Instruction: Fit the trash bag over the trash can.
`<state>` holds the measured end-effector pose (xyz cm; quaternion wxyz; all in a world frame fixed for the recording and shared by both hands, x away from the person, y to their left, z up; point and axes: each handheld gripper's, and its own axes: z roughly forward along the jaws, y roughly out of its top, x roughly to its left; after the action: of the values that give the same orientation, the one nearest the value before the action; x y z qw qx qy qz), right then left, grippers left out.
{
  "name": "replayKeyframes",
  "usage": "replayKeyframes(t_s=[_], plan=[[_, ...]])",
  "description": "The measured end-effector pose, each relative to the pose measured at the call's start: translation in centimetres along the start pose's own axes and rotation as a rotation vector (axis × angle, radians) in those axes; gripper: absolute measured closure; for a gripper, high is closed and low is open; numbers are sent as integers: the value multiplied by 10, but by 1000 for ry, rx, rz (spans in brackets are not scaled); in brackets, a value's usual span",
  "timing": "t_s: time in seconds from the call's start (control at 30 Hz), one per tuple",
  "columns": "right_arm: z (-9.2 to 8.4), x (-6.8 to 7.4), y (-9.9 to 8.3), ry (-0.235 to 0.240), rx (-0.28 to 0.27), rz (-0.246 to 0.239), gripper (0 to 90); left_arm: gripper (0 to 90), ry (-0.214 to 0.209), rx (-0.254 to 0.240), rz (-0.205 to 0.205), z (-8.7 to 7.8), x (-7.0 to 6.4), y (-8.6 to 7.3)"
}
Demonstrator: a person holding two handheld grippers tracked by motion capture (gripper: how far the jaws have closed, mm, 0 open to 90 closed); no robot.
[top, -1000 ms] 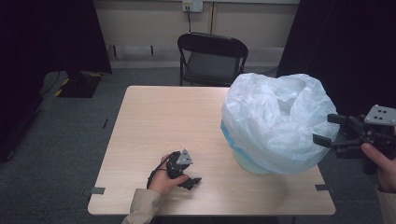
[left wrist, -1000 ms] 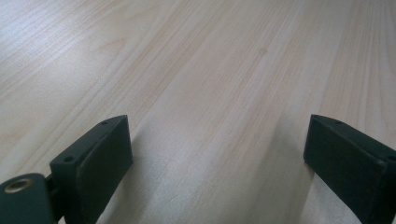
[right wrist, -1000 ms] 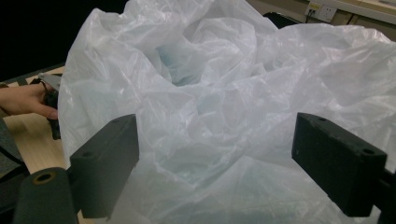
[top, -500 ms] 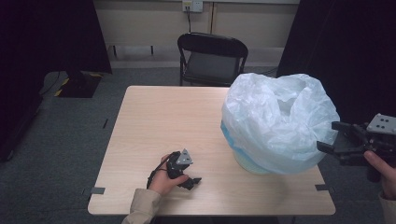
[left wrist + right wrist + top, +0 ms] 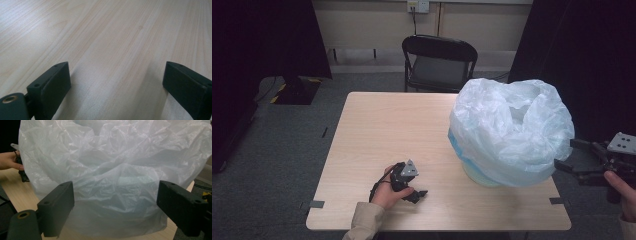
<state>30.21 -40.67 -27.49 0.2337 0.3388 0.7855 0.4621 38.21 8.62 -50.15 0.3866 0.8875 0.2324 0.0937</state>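
Observation:
A big translucent white plastic bag [image 5: 511,131] drapes over a pale bin with a blue rim [image 5: 472,165] on the right half of the wooden table [image 5: 407,130]. My right gripper [image 5: 564,156] hovers off the table's right edge, open, its jaws pointing at the bag's side without touching it. In the right gripper view the bag [image 5: 112,175] spans the space ahead of the open jaws. My left gripper [image 5: 418,194] rests low on the table near the front edge, open, with bare wood [image 5: 112,50] between its jaws.
A black folding chair [image 5: 439,62] stands behind the table's far edge. Dark curtains hang at both sides. Bare tabletop stretches across the left and middle. The other hand [image 5: 10,161] shows past the bag's left side in the right gripper view.
My right gripper has drifted down and slightly to the right, away from the bag. The left gripper has stayed put.

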Motion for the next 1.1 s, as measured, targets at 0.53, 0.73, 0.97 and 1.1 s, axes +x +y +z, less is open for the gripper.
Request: replayKeyframes(t_s=[0.53, 0.73, 0.97, 1.1], plan=[[10, 0, -58, 35, 26, 78, 139, 72, 0, 0, 0, 0, 0, 0], [27, 2, -82, 57, 25, 103, 139, 72, 0, -1, 0, 0, 0, 0], [53, 7, -114, 60, 67, 112, 139, 72, 0, -1, 0, 0, 0, 0], [63, 8, -129, 66, 84, 131, 141, 72, 0, -1, 0, 0, 0, 0]])
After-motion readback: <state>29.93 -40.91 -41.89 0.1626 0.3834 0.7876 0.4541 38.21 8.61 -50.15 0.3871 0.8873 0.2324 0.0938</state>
